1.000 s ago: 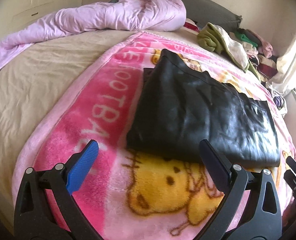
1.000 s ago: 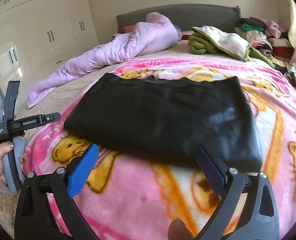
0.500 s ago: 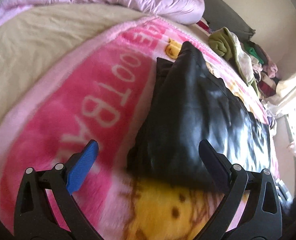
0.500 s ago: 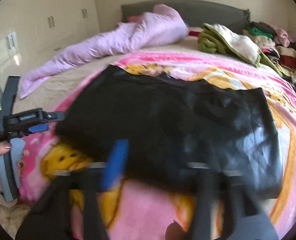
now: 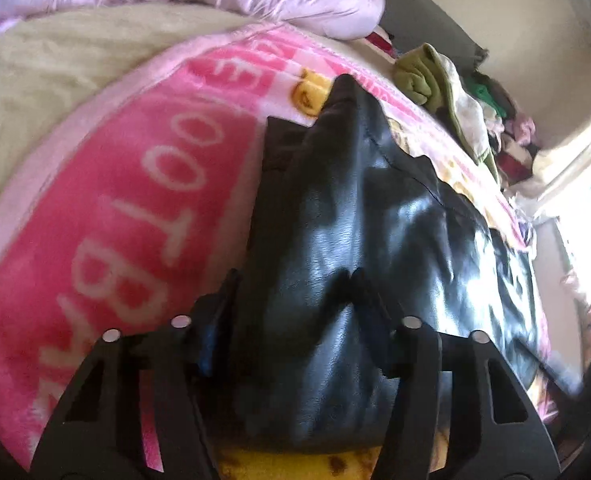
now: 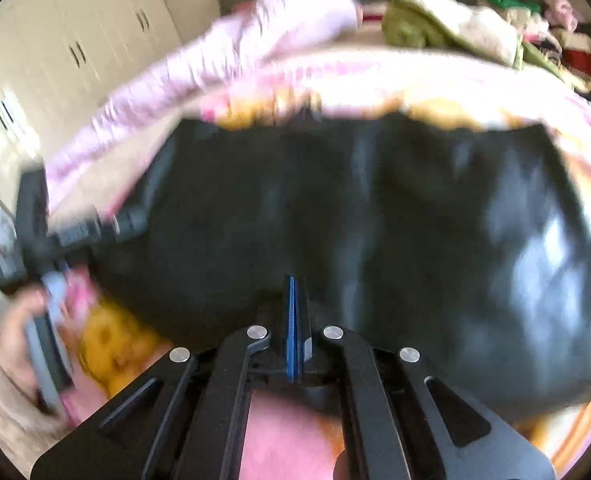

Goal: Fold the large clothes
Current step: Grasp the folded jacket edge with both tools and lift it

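Left gripper [image 5: 295, 300]: low, fingers straddling near-left corner of black garment [image 5: 375, 220], partly closed. Right gripper [image 6: 295, 312]: fingers pressed together at garment's near edge. Blanket [image 5: 107, 216] lettering partly legible: "OOTB".

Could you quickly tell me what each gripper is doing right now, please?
Left gripper: partly closed around a bunched fold of the black garment.
Right gripper: shut at the garment's near edge; whether it pinches fabric cannot be told.

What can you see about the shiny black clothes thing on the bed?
The black garment looks like glossy leather, with a stitched seam. It lies folded flat on the pink cartoon blanket. The left gripper straddles its near corner, bunching it. The right gripper is pinched shut at its near edge; whether it grips fabric is too blurred to tell.
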### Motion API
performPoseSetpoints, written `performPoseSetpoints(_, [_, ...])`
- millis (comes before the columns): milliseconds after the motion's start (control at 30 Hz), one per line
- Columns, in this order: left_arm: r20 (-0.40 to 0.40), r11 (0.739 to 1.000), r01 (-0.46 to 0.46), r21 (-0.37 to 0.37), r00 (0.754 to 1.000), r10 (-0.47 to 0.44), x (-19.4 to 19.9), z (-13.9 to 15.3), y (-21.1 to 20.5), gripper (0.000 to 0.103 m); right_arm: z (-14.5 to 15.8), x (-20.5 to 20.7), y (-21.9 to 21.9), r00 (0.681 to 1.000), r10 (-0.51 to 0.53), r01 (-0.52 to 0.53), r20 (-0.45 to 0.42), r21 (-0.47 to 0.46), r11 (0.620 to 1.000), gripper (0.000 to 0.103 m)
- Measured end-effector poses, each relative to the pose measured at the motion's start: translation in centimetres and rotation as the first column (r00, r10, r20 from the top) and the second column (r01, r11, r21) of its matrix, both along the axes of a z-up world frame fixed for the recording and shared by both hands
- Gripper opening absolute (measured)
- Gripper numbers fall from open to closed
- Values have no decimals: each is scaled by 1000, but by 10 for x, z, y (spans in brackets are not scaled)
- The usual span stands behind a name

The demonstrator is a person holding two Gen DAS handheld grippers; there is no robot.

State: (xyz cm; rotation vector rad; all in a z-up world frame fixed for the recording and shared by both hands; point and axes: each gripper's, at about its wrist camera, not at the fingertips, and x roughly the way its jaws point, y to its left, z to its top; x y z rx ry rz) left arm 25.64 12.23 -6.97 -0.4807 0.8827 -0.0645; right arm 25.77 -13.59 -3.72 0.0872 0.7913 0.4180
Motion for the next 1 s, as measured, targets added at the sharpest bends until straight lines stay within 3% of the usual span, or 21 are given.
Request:
performPoseSetpoints(233, [54,999,38,-6,998,-37,-8,9,-1,32,16,88,7,998,-34,36,-58,30,999,0])
performPoseSetpoints(367, [58,999,43,-27,997,-42,-8,8,3,32,-2,129,14,988,-51,55,-145,24,998,0])
performPoseSetpoints(533, [47,999,45,-4,998,-44,-2,4,2,48,-41,151,23,965,-53,55,-255,0,998,0])
performPoseSetpoints(600, [27,1000,30,-7,999,-29,1,-2,5,67,-49,152,19,962,-53,61,-268,23,998,0])
performPoseSetpoints(700, [16,998,30,-58,999,-29,6,-10,11,68,-52,153,15,962,-48,63,-270,49,997,0])
performPoseSetpoints(733, [16,996,34,-81,999,-32,8,-12,13,67,-52,152,15,963,-46,61,-265,46,997,0])
performPoseSetpoints(800, [15,988,48,-149,999,-47,11,-16,16,45,-48,152,17,966,-45,56,-253,36,998,0])
performPoseSetpoints(833, [11,984,51,-170,999,-50,10,-16,17,44,-44,150,17,971,-40,49,-236,30,998,0])
performPoseSetpoints(900, [30,987,72,-144,997,-68,5,-8,12,33,-23,131,10,988,-28,36,-152,53,998,0])
performPoseSetpoints(1000, [66,987,83,-135,995,-74,-2,1,7,28,0,86,3,997,31,-25,-68,83,996,3])
